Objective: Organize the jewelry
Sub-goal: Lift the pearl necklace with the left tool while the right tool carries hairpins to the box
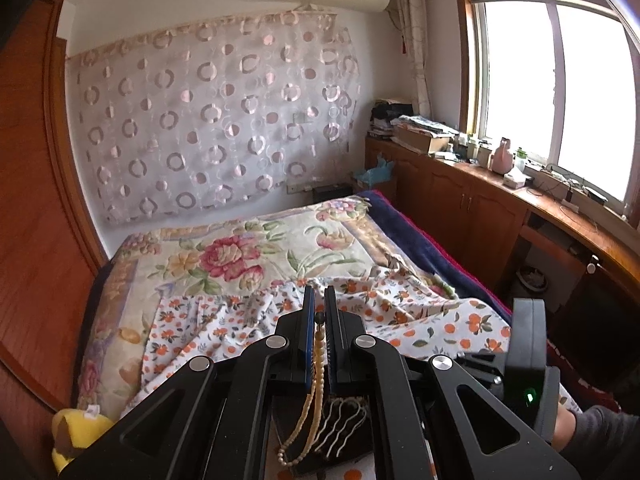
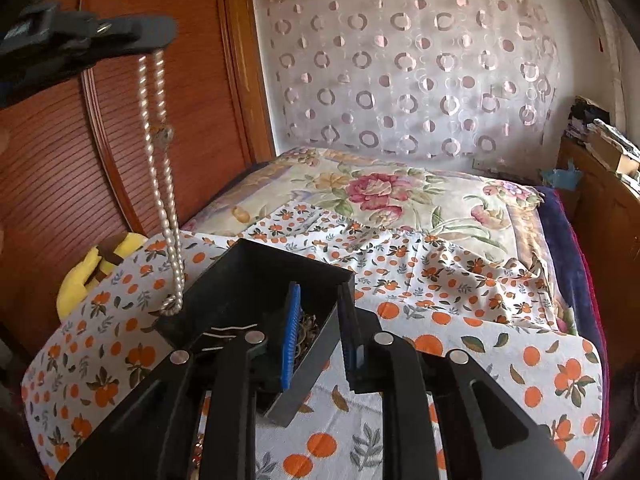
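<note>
L claw (image 1: 319,312) pinched tight on the necklace (image 1: 316,364), strand dangling to the tray's (image 2: 256,276) left corner. R claw (image 2: 320,320) spread, fingers astride the tray's right wall, not gripping. Tray sits on the orange-print cloth (image 2: 440,320) on the bed; yellow plush (image 2: 86,276) just left.

Glossy pearl necklace (image 2: 160,168), matt plastic box (image 2: 256,276)
</note>
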{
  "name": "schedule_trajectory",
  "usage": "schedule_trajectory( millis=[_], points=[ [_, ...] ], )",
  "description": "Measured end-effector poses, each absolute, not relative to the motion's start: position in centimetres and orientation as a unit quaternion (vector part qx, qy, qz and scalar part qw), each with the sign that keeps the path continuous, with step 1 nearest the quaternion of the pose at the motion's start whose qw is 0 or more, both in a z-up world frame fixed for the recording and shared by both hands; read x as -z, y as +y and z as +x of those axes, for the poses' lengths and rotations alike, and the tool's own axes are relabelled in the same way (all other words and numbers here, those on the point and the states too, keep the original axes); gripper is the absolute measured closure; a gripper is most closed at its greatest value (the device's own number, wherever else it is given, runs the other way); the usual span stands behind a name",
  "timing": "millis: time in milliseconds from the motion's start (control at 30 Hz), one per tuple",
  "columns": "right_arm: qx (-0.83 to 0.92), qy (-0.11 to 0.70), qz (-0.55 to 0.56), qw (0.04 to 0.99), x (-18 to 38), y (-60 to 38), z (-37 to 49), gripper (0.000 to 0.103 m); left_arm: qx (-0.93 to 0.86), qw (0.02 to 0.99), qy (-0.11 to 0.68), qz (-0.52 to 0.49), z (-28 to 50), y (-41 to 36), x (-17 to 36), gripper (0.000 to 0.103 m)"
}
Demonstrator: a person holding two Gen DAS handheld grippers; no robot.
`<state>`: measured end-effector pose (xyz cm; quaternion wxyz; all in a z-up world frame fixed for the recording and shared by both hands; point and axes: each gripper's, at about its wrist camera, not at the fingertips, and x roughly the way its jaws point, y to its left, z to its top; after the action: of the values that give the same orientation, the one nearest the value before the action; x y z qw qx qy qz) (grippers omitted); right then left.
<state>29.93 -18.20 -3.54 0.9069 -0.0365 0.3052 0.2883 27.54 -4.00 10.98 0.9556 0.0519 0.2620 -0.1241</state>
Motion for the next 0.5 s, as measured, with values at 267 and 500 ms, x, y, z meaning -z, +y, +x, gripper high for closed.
schedule_trajectory(
  millis=[267, 500],
  points=[
    [-0.293, 0.304, -0.037, 0.906, 3.4, -18.6, 29.0, 0.082, 0.113, 0.958, 0.256, 0.062, 28.1, -4.4, -11.6, 0.099],
    [-0.293, 0.306, -0.037, 0.905, 3.4, -18.9, 28.0, 0.082, 0.099, 0.953, 0.278, 0.064, 29.0, -4.0, -9.1, 0.099]
  ],
)
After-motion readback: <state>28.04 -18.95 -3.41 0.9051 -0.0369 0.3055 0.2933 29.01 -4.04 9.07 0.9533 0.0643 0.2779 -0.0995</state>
